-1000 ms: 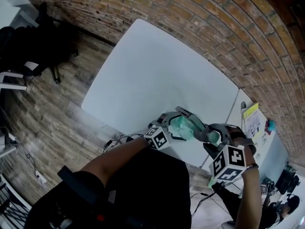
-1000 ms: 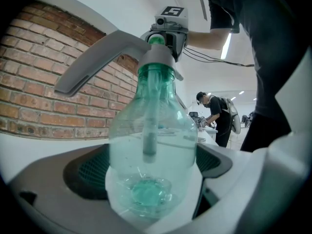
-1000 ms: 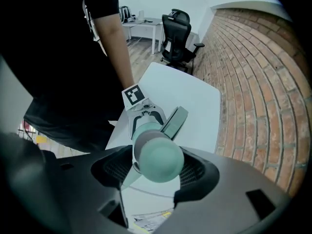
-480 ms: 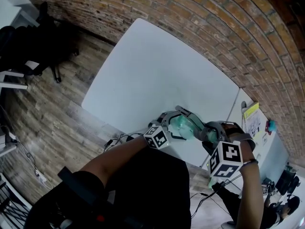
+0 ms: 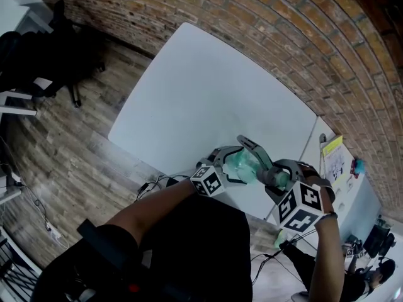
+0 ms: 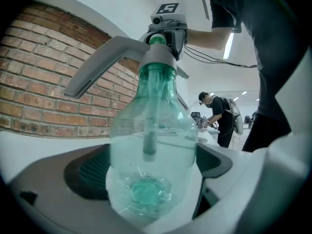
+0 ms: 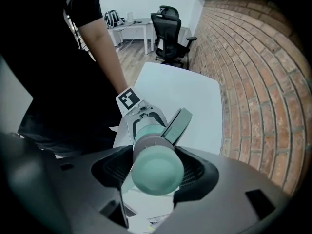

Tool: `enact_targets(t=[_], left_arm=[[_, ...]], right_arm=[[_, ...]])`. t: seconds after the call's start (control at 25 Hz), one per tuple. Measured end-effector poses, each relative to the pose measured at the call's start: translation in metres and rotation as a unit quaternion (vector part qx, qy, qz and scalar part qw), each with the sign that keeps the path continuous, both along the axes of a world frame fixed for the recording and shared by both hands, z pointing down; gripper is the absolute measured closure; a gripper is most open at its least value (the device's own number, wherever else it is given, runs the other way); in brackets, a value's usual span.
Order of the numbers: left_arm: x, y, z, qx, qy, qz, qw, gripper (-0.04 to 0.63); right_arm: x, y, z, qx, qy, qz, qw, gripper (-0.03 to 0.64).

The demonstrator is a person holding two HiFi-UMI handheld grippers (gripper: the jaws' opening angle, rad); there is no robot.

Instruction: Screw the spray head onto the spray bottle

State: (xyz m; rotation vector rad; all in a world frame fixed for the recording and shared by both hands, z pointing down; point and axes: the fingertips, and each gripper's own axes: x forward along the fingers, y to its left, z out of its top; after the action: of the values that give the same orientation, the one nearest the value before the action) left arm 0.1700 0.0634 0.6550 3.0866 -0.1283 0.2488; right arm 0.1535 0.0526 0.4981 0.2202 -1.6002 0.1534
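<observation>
A clear green spray bottle is held on its side in the air over the near edge of the white table. My left gripper is shut on the bottle's base end. The spray head, with its dip tube inside the bottle, sits on the neck, and its grey lever sticks out to one side. My right gripper is shut on the spray head's collar and teal cap. In the right gripper view the lever points away toward the left gripper.
A brick wall runs behind the table. Wooden floor and a black office chair lie to the left. A second table with papers stands at the right. A person stands in the background.
My right gripper has rolled about the bottle's axis, its marker cube turning. The lever has swung slightly up. The left gripper and bottle have stayed in place.
</observation>
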Motion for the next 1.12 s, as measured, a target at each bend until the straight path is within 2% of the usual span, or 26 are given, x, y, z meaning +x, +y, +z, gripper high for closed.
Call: enact_targets(t=[0.32,0.52,0.72,1.12], left_arm=[[0.000,0.000,0.001,-0.003,-0.002,-0.002,1.0000,0.051],[0.000,0.000,0.001,-0.004,-0.005,-0.003,1.0000,0.051],[-0.001,-0.001,0.000,-0.007,-0.011,-0.001,0.9999,0.051],[0.000,-0.001,0.001,-0.004,-0.013,-0.006,0.9999,0.051]], right_arm=[[0.001,-0.005,0.000,0.021,-0.032,0.112,0.993,0.345],[0.001,-0.006,0.001,0.032,-0.031,0.164,0.985,0.345],[0.003,-0.010,-0.001,0.041,-0.045,0.226,0.972,0.345],[0.005,-0.013,-0.001,0.056,-0.062,0.316,0.945,0.345]])
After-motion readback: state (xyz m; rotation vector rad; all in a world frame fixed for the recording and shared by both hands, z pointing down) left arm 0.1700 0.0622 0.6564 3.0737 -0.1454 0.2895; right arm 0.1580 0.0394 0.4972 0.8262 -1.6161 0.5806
